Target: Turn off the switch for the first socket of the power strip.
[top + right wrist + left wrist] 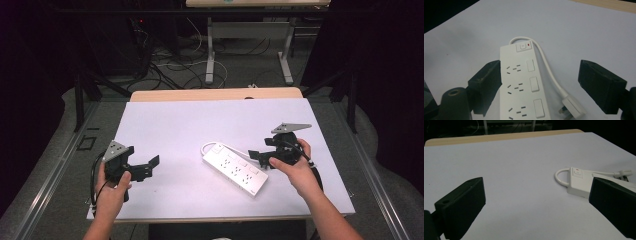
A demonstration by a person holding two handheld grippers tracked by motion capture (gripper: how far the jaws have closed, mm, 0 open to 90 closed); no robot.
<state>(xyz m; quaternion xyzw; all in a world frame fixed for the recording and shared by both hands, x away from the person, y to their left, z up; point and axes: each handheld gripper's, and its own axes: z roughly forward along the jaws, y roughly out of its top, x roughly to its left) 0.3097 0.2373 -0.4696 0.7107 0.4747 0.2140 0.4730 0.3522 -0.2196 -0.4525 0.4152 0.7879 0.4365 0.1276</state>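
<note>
So far nothing is picked up: your right claw point(536, 85) gapes over the power strip point(235, 169), your left claw point(146, 167) waits open above the bench point(175, 125).

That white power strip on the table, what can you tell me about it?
The white power strip looks like glossy plastic: a long flat block lying face up on the white tabletop. It has a row of sockets, each with a rectangular switch beside it, and a main button with a small red mark at one end. A short white cord loops from that end to its plug. Nothing grips it; the right gripper, open, hovers close.
</note>
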